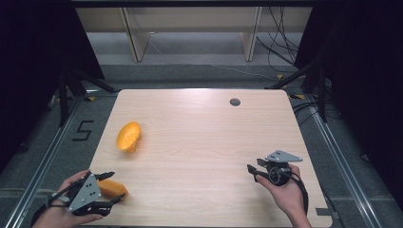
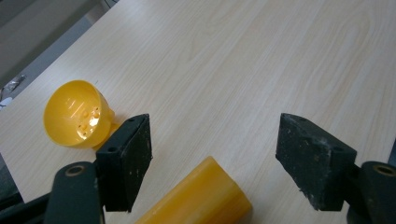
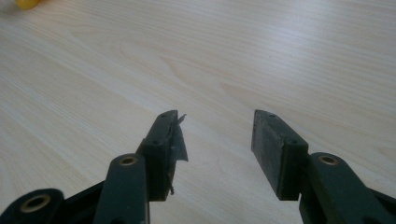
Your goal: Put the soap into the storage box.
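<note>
A yellow-orange cylinder (image 1: 112,188) lies near the table's front left corner, its end between the jaws of my left gripper (image 1: 114,187). In the left gripper view the cylinder (image 2: 201,196) sits low between the pads with gaps on both sides, so the left gripper (image 2: 215,126) is open. A yellow bowl-shaped piece (image 1: 128,136) lies tipped on its side farther up the left side, its hollow (image 2: 74,114) facing the camera. My right gripper (image 1: 253,166) rests at the front right, open, with bare wood between its jaws (image 3: 215,121).
The light wooden table (image 1: 199,142) has a small grey round cap (image 1: 235,101) near its far edge. A black "5" mark (image 1: 83,129) is on the floor at the left. Cables and wooden shelf legs stand beyond the table.
</note>
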`<state>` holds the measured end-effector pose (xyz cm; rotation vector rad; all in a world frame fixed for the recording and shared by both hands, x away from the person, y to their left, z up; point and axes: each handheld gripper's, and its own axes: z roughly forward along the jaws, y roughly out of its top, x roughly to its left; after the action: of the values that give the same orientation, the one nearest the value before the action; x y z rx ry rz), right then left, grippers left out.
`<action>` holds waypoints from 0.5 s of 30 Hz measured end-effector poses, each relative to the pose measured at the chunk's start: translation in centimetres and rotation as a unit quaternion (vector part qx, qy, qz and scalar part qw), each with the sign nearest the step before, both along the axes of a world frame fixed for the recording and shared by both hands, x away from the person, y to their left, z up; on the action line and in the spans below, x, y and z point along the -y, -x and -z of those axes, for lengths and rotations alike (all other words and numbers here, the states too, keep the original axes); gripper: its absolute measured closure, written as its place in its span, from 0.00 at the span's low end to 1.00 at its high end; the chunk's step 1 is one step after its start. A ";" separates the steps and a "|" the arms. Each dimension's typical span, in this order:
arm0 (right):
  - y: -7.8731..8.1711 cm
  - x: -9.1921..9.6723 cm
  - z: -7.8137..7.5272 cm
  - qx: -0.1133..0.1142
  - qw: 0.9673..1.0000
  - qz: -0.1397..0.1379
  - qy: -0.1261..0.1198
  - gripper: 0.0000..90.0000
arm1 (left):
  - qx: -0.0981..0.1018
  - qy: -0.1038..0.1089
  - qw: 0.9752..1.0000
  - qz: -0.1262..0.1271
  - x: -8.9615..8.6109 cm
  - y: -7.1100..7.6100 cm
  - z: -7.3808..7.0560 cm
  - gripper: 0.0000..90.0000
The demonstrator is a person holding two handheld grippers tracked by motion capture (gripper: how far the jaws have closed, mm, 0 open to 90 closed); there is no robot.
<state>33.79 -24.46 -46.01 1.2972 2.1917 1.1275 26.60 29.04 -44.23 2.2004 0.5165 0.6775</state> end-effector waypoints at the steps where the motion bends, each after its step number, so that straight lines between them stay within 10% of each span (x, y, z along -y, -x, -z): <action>1: 0.0 0.0 0.0 -0.005 1.000 0.000 -0.003 0.58 | -0.001 -0.023 1.000 0.007 -0.2 -0.2 -0.3 0.29; 7: 0.0 0.0 0.0 -0.004 1.000 0.000 0.008 0.57 | -0.039 -0.079 0.995 0.050 -0.4 -1.3 -1.6 0.29; 15: 0.0 -0.3 0.2 -0.008 1.000 -0.006 -0.004 0.56 | -0.116 -0.199 0.965 0.123 -0.6 -3.3 -2.9 0.30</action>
<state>33.77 -24.19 -46.21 1.3034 2.2112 1.1342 29.92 29.59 -41.34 2.6855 0.2264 0.4169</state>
